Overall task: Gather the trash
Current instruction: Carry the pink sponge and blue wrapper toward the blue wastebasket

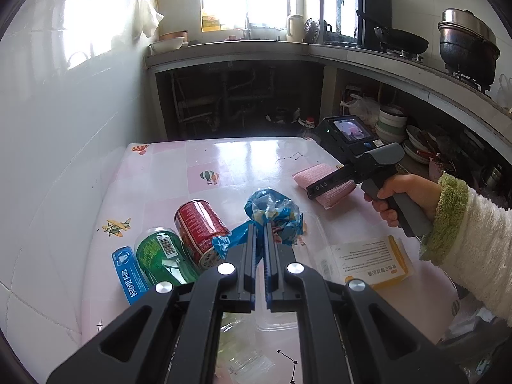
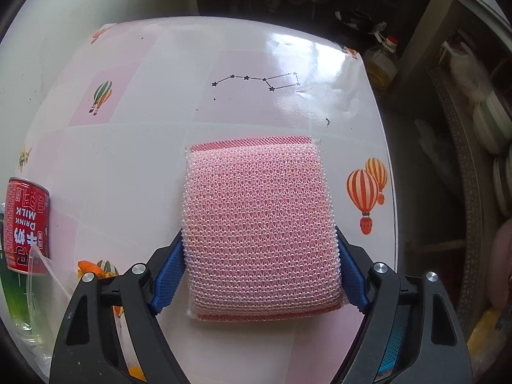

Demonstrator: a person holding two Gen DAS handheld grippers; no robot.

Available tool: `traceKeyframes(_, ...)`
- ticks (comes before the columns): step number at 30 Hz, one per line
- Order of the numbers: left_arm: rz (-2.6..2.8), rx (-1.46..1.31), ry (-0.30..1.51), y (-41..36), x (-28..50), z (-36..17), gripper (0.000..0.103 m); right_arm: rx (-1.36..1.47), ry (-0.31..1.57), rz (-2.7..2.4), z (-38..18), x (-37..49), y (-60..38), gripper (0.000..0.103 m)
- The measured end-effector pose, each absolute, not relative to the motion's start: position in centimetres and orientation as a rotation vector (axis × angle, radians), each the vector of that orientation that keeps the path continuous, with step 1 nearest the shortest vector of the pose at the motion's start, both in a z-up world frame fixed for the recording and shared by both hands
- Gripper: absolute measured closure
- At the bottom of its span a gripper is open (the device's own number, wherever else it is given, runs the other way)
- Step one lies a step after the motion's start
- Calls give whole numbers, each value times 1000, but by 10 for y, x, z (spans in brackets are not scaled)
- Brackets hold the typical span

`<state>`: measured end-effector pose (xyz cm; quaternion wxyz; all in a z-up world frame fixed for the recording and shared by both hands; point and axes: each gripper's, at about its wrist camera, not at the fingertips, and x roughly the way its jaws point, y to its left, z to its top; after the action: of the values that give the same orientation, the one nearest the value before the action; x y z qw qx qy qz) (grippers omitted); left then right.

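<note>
My left gripper (image 1: 261,225) is shut on a crumpled blue plastic wrapper (image 1: 273,211) above the pink tablecloth (image 1: 230,156). A red milk can (image 1: 201,228), a green can (image 1: 163,257) and a blue packet (image 1: 128,273) lie to its left. A yellow-and-white leaflet packet (image 1: 368,264) lies to its right. My right gripper (image 2: 260,240) is shut on a pink mesh scouring sponge (image 2: 260,224), its blue pads pressing both sides; the sponge also shows in the left wrist view (image 1: 315,176). The red can (image 2: 27,224) is at the right wrist view's left edge.
A clear plastic container (image 1: 275,323) sits under my left gripper. The table stands against a white tiled wall (image 1: 64,128) on the left. A counter (image 1: 352,57) with a wok, pots and a microwave runs behind and to the right, with stacked dishes (image 1: 393,121) below.
</note>
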<state>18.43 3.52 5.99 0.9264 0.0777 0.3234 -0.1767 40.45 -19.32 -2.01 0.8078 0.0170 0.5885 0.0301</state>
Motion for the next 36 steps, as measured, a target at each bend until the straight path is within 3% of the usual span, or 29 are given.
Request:
traceKeyframes(17,-399,165,638,21,172,68,99,265,1036,34,66,286,-273,26)
traceKeyframes(36,-474,186,615,-9,151,75,99,583,1017,-127,52,149,-349,26)
